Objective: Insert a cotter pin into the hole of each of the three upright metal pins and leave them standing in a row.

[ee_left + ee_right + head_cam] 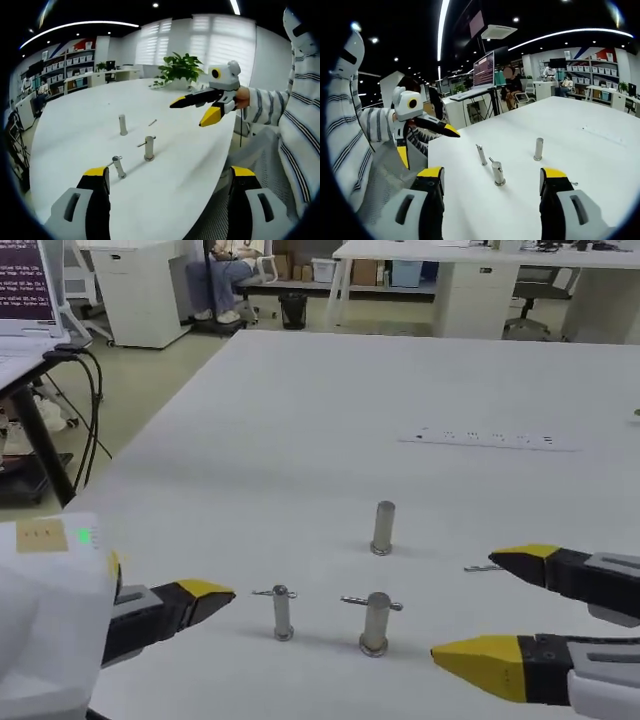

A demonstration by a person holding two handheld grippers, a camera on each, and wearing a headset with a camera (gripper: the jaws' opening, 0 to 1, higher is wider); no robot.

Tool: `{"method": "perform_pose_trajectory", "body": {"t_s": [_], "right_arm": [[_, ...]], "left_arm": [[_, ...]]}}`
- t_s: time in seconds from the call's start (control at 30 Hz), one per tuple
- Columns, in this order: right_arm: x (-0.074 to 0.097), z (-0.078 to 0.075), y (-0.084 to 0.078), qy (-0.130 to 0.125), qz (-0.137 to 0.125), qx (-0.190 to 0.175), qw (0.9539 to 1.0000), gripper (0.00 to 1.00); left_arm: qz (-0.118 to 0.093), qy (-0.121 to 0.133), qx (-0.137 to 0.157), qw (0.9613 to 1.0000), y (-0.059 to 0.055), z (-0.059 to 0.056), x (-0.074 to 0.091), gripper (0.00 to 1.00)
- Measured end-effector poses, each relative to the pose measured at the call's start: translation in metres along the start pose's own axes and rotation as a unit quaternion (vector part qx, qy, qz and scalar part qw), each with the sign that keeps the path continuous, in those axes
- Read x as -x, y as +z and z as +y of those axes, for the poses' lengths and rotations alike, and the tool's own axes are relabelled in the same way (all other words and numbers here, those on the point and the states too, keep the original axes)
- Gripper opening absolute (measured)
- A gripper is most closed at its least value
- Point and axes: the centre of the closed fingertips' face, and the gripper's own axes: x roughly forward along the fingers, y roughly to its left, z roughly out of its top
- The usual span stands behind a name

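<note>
Three upright metal pins stand on the white table (300,440). The far pin (383,528) has a bare top. The near-left pin (283,612) and the near-right pin (375,622) each carry a cotter pin through the top. A loose cotter pin (480,567) lies on the table by the upper finger of my right gripper (468,605), which is open and holds nothing, to the right of the pins. My left gripper (190,605) hovers left of the near-left pin; the left gripper view shows it (170,172) open wide and empty, with the pins (149,148) ahead.
A white power strip (490,439) lies further back on the table. A laptop (25,290) with cables sits on a stand at the left. Desks, a bin and a seated person are beyond the table's far edge.
</note>
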Motion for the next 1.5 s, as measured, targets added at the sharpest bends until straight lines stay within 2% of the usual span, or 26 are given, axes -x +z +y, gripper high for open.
{"method": "perform_pose_trajectory", "body": {"t_s": [0.13,0.33,0.47,0.53,0.6,0.7,0.77,0.87,0.97,1.13,1.3,1.5], "right_arm": [[0.009,-0.004,-0.006,-0.015,0.006,-0.021,0.9997,0.82],[0.025,-0.006,-0.016,-0.032,0.022,-0.042,0.9984,0.9],[0.033,-0.007,-0.026,-0.04,0.035,-0.06,0.9968,0.95],[0.036,-0.007,-0.031,-0.04,0.043,-0.066,0.9961,0.95],[0.038,-0.003,-0.04,-0.038,0.062,-0.07,0.9949,0.95],[0.041,-0.005,-0.051,-0.049,0.086,-0.062,0.9931,0.98],[0.043,-0.007,-0.053,-0.056,0.086,-0.063,0.9927,0.98],[0.047,-0.008,-0.055,-0.062,0.082,-0.08,0.9915,0.98],[0.051,-0.009,-0.056,-0.069,0.077,-0.086,0.9909,0.98],[0.057,-0.009,-0.059,-0.077,0.073,-0.097,0.9896,0.98],[0.062,-0.013,-0.061,-0.083,0.075,-0.105,0.9882,0.98],[0.066,-0.017,-0.058,-0.088,0.073,-0.107,0.9876,0.98]], "left_arm": [[0.004,-0.002,-0.002,1.0,0.001,0.001,-0.001,0.98],[0.015,-0.004,0.001,0.9999,-0.003,0.002,-0.003,0.98],[0.014,-0.011,-0.01,0.9998,-0.001,0.001,-0.003,0.98],[0.017,-0.014,-0.012,0.9997,0.002,0.004,-0.003,0.98],[0.02,-0.015,-0.019,0.9995,0.004,0.007,-0.003,0.98],[0.029,-0.022,-0.024,0.9991,0.005,0.011,-0.004,0.98],[0.044,-0.031,-0.038,0.9978,0.004,0.013,-0.004,0.98],[0.052,-0.035,-0.046,0.997,0.008,0.02,-0.003,0.97],[0.051,-0.035,-0.053,0.9967,0.018,0.028,-0.003,0.97],[0.034,-0.026,-0.055,0.9976,0.041,0.046,-0.008,0.96],[0.023,-0.014,-0.062,0.9977,0.064,0.068,-0.016,0.95],[0.01,-0.008,-0.074,0.9972,0.088,0.086,-0.029,0.93]]}}
